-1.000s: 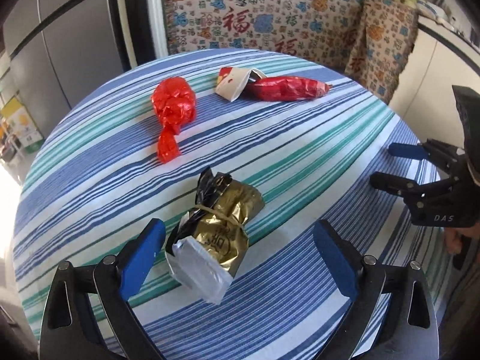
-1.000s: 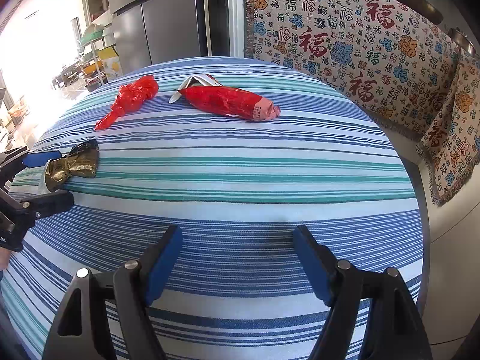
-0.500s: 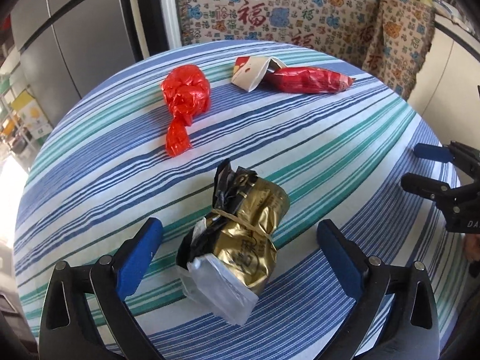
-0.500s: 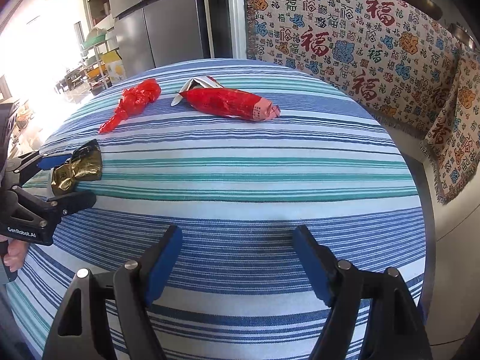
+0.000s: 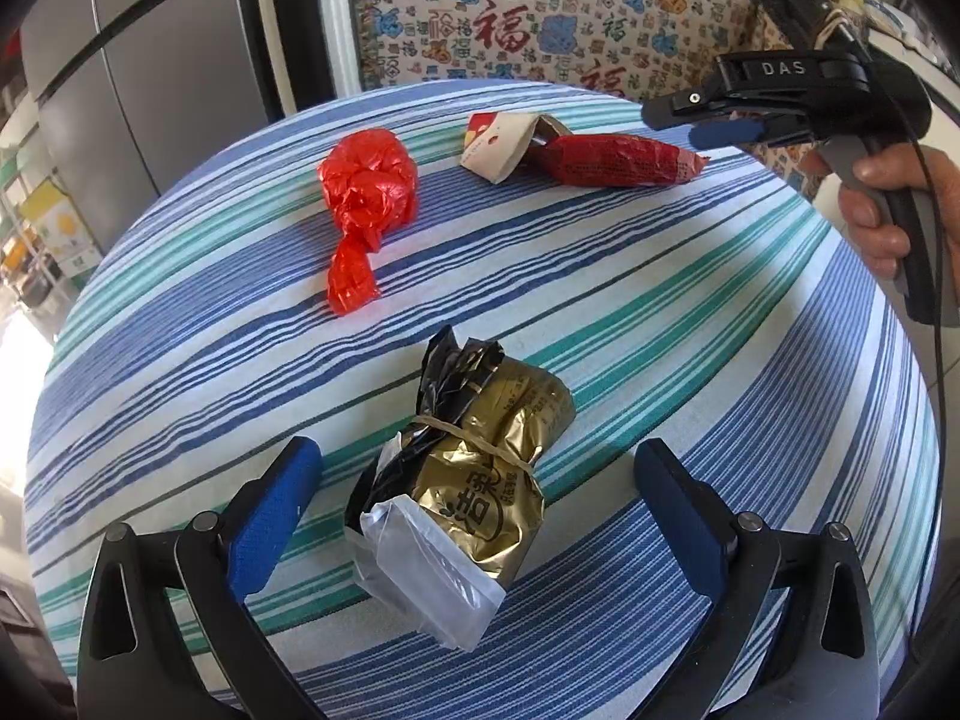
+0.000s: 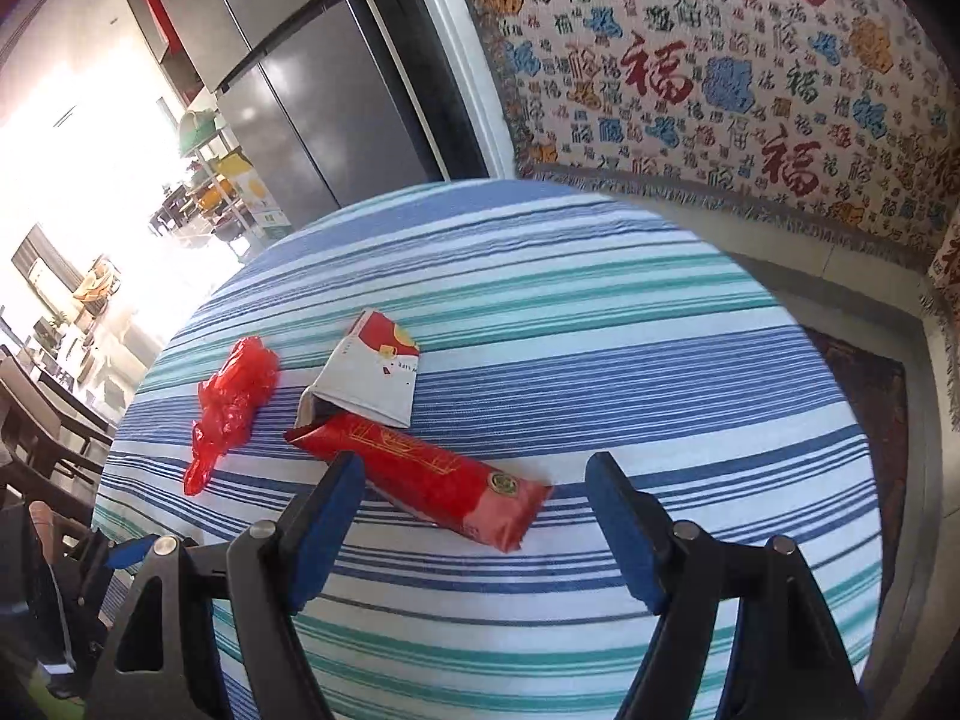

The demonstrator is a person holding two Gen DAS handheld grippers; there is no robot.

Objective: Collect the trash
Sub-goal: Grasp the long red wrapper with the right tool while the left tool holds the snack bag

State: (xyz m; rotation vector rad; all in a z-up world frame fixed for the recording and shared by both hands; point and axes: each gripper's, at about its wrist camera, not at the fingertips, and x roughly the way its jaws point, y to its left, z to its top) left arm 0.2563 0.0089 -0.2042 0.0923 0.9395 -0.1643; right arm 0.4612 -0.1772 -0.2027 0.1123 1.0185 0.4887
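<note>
A gold foil bag (image 5: 486, 480) tied with a rubber band lies on the striped tablecloth between the fingers of my left gripper (image 5: 477, 468). That gripper is open and its pads stand clear of the bag. Farther back lie a crumpled red plastic bag (image 5: 366, 192), a white and red paper carton (image 5: 498, 144) and a long red packet (image 5: 612, 159). My right gripper (image 6: 474, 468) is open and hovers over the red packet (image 6: 432, 480), with the packet's near end showing between its fingers. In the left wrist view the right gripper (image 5: 678, 123) hangs above that packet's right end, held by a hand (image 5: 882, 204).
The round table (image 5: 690, 330) drops off close on all sides. A patterned blanket (image 6: 720, 90) covers the seat behind it. A grey fridge (image 6: 300, 90) stands at the back left, and dark chairs (image 6: 36, 408) stand to the left.
My right gripper has swung from the table's near right edge across to the far side, over the red packet. My left gripper has hardly moved, still astride the gold bag.
</note>
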